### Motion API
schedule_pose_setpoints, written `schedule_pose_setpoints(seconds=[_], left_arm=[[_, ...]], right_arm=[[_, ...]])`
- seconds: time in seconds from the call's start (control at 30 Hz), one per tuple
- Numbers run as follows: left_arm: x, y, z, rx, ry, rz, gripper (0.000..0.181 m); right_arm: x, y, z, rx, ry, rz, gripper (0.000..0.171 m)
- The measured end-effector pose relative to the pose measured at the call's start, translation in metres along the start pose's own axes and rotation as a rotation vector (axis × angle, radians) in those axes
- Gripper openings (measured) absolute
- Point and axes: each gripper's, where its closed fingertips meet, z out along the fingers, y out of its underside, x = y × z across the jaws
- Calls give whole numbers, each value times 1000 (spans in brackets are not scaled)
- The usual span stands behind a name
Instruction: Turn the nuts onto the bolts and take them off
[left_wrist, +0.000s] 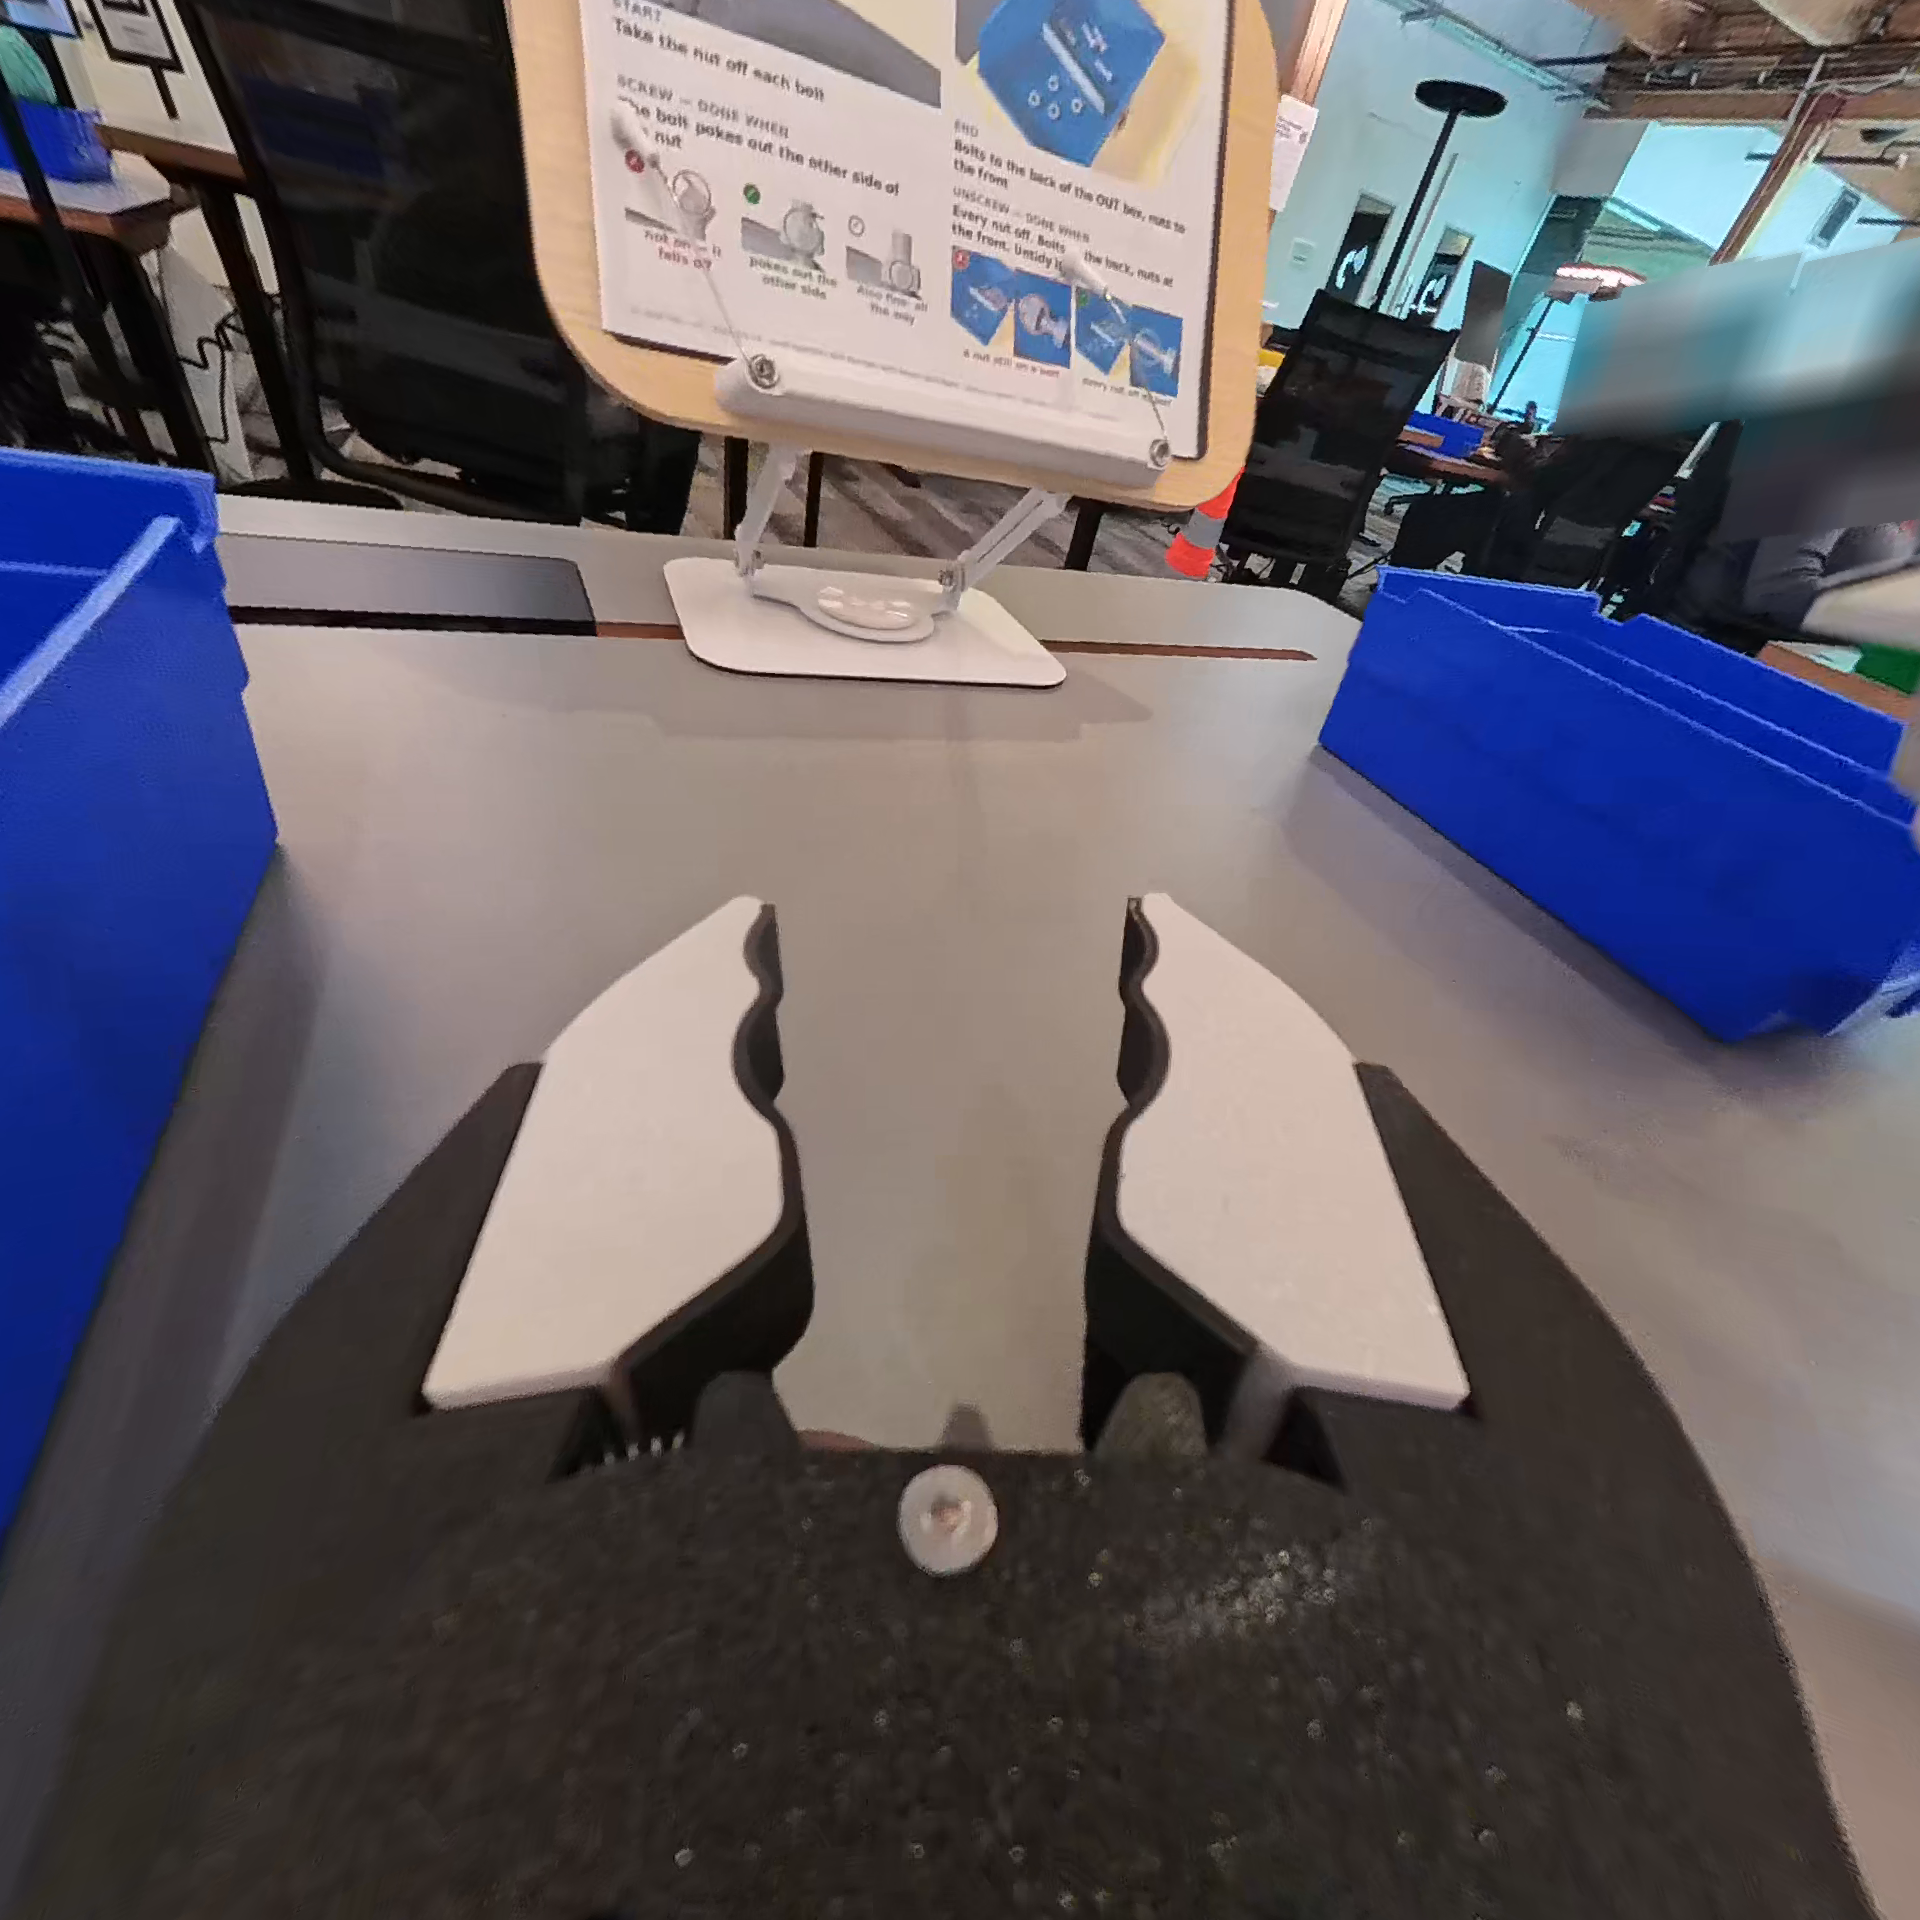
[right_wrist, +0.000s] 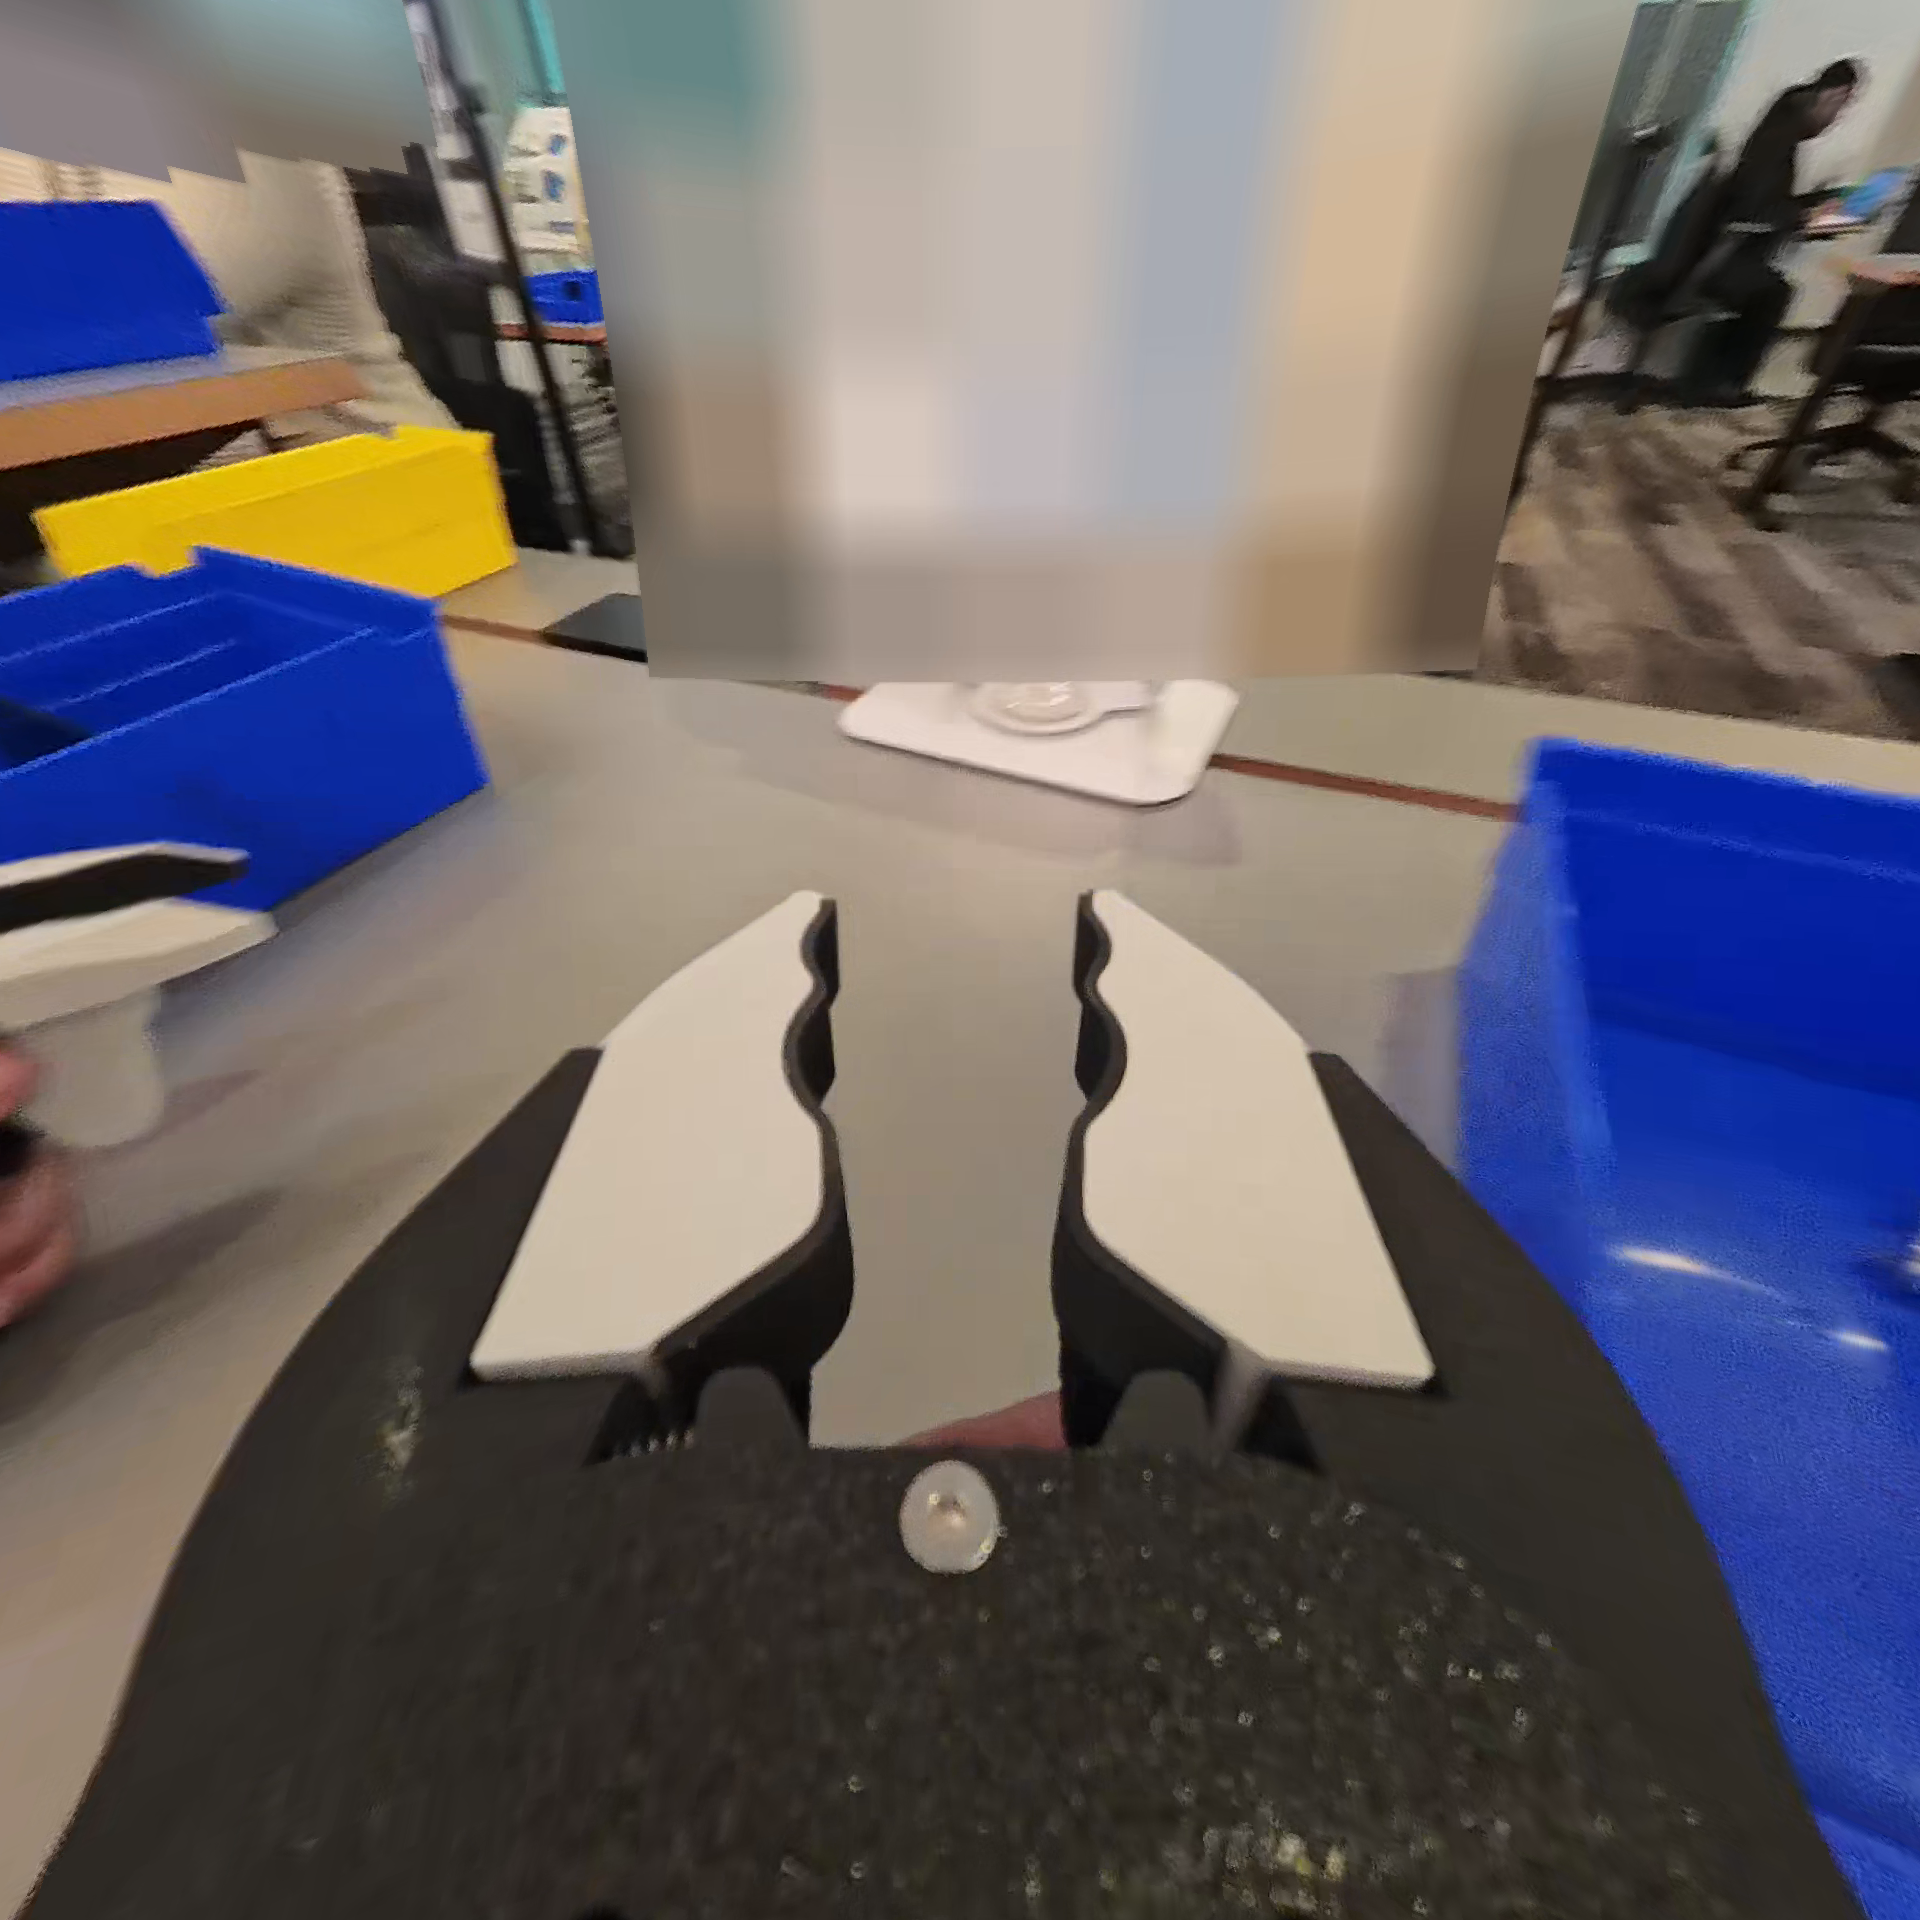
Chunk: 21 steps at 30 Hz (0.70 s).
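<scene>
No nuts or bolts show clearly; a small glint low in the blue bin at my right (right_wrist: 1704, 1091) may be one, though blur hides it. My left claw (left_wrist: 948, 914) is spread and empty above the grey counter (left_wrist: 935, 810). My right claw (right_wrist: 954, 914) is spread too, holding nothing. Another blue bin (left_wrist: 114, 831) sits left, a white stand (left_wrist: 862, 623) ahead.
</scene>
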Motion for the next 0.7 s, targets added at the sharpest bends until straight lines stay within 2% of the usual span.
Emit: schedule_pose_setpoints(seconds=[0.1,0.23,0.37,0.53,0.7], left_arm=[[1,2,2,-13,-3,4,67],[3,2,0,-3,2,-6,70],[3,1,0,3,6,-10,75],[13,5,1,-18,51,-2,82],[23,10,3,-53,93,10,76]], right_arm=[[-41,33,11,-51,-65,-28,51],[-66,62,18,-101,-134,12,53],[-71,79,20,-142,-158,23,54],[-66,82,18,-144,-149,13,54],[-63,88,21,-161,-154,26,54]])
